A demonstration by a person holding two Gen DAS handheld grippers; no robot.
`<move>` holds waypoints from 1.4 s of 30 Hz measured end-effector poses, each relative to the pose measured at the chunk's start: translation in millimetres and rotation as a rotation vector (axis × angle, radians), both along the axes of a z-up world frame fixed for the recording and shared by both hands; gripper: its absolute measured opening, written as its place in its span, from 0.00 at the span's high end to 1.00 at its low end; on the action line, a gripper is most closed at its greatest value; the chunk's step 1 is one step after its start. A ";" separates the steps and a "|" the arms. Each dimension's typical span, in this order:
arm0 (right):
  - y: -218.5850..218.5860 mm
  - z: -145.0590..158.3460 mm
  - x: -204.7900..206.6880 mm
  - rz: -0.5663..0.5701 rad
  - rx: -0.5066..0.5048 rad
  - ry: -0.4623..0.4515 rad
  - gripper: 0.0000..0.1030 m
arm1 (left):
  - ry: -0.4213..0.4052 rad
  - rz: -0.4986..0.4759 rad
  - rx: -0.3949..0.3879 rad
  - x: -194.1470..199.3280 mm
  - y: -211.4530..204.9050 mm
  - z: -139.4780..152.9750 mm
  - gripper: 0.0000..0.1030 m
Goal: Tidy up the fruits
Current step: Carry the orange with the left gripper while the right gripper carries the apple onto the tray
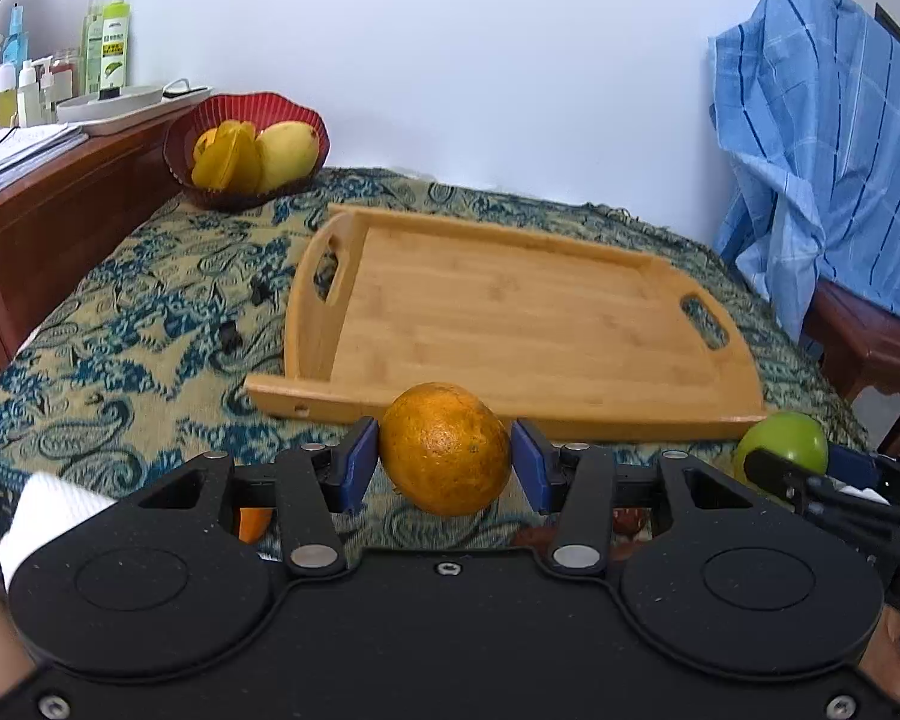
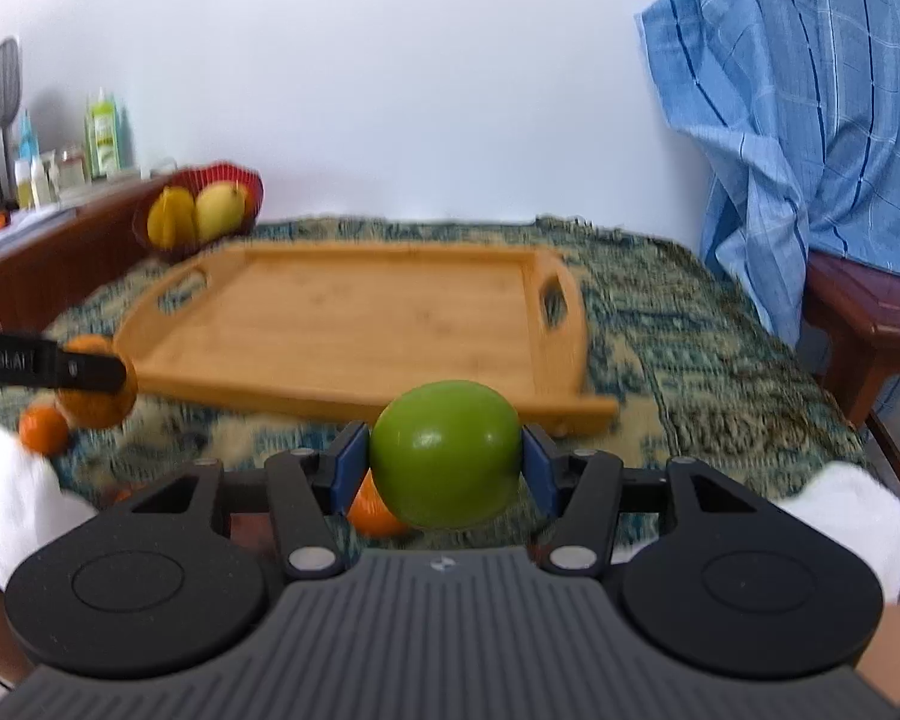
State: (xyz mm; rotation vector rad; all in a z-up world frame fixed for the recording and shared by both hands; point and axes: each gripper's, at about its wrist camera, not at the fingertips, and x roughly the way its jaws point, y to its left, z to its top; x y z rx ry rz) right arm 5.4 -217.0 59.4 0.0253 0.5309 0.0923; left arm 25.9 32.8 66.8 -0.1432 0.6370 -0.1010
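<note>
My left gripper (image 1: 445, 456) is shut on an orange (image 1: 444, 447) and holds it just in front of the near rim of the wooden tray (image 1: 510, 324). My right gripper (image 2: 445, 462) is shut on a green apple (image 2: 444, 450), also before the tray (image 2: 366, 312). The apple shows at the right in the left wrist view (image 1: 780, 441). The held orange shows at the left in the right wrist view (image 2: 96, 402). Small oranges lie on the cloth: one (image 2: 43, 429) at left, one (image 2: 375, 510) under the apple.
A red basket (image 1: 246, 138) with a mango and yellow fruit stands at the back left. A wooden cabinet (image 1: 60, 204) with bottles is on the left. A chair draped in blue cloth (image 1: 822, 138) is on the right. The table has a patterned cloth (image 1: 138, 324).
</note>
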 end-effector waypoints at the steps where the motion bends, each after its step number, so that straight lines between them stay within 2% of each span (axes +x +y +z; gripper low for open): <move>1: -1.6 1.7 4.8 0.002 0.016 -0.002 0.44 | -0.006 0.000 0.002 2.4 0.0 2.0 0.55; 10: -12.0 10.8 54.2 0.003 0.109 0.016 0.44 | -0.044 -0.016 -0.020 35.6 -7.5 19.7 0.55; 18: -17.8 13.9 102.1 0.009 0.170 0.049 0.44 | -0.054 -0.046 -0.055 80.4 -17.6 27.1 0.55; 26: -6.7 14.1 157.1 0.036 0.135 0.036 0.44 | -0.052 -0.036 -0.052 140.7 -21.5 33.8 0.55; 31: 2.7 8.4 191.2 0.034 0.119 0.061 0.44 | -0.044 -0.024 -0.050 179.2 -26.1 31.5 0.55; 42: 13.9 -4.9 238.6 0.027 0.102 0.107 0.44 | -0.007 0.012 -0.009 240.5 -39.8 4.7 0.55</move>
